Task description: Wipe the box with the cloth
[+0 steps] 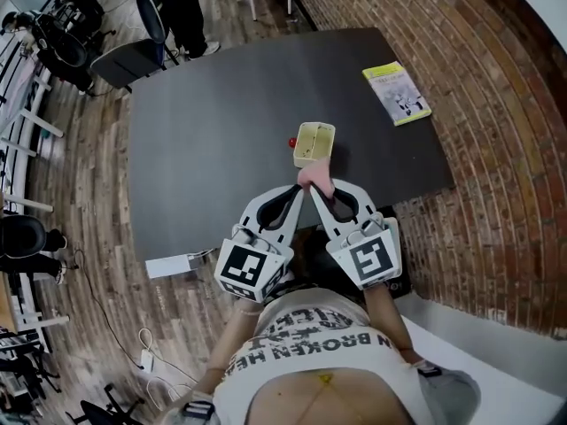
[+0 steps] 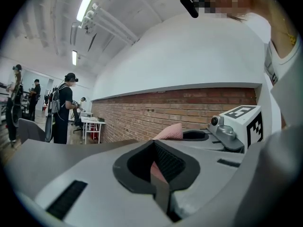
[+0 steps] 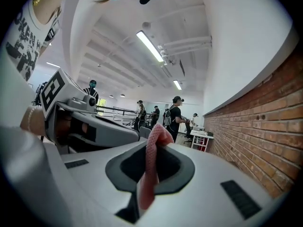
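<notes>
At the left, off the near edge of the dark worktop (image 1: 221, 131), a white power strip (image 1: 177, 265) lies on the wooden floor; the left gripper (image 1: 298, 191) has its jaws closed on one edge of the pink cloth (image 1: 317, 177), probably so that both grippers can carry it bunched between them; just beyond the cloth, apart from it, the pale yellow box (image 1: 314, 142) sits mid-worktop with a small red object (image 1: 292, 142) at its left side, not yet wiped; the right gripper (image 1: 315, 195) pinches the cloth too; far right lies a yellow-green booklet (image 1: 396, 93), its print unreadable; the person's shirt shows "BROKEN".
</notes>
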{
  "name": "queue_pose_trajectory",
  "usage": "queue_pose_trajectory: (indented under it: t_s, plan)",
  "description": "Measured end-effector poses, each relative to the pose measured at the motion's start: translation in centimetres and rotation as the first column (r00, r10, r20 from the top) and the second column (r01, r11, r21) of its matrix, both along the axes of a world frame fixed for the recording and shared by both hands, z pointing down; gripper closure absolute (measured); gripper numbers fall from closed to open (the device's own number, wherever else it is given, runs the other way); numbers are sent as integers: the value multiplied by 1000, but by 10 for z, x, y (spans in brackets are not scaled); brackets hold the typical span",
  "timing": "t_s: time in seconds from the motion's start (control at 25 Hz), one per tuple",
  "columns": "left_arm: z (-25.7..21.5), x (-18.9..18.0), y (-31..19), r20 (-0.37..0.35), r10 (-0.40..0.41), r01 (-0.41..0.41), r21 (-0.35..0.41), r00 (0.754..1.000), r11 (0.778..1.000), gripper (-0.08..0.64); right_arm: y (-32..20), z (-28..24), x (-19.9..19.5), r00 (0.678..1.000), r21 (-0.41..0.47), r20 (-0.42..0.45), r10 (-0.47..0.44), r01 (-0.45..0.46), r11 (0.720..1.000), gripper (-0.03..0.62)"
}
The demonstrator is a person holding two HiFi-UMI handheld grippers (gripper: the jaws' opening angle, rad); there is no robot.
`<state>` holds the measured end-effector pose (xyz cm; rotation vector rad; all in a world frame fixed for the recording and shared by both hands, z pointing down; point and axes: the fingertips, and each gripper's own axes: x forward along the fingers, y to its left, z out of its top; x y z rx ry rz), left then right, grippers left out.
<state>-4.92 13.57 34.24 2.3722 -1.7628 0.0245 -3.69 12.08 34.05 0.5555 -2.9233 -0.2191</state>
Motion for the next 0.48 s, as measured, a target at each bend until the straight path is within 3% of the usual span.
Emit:
queue_pose_trajectory:
  t_s: [0.48]
  plan:
    - [3, 10, -112, 42, -49, 51, -45, 998, 998, 552, -121, 3, 18, 998, -21, -46, -47, 46, 999, 575]
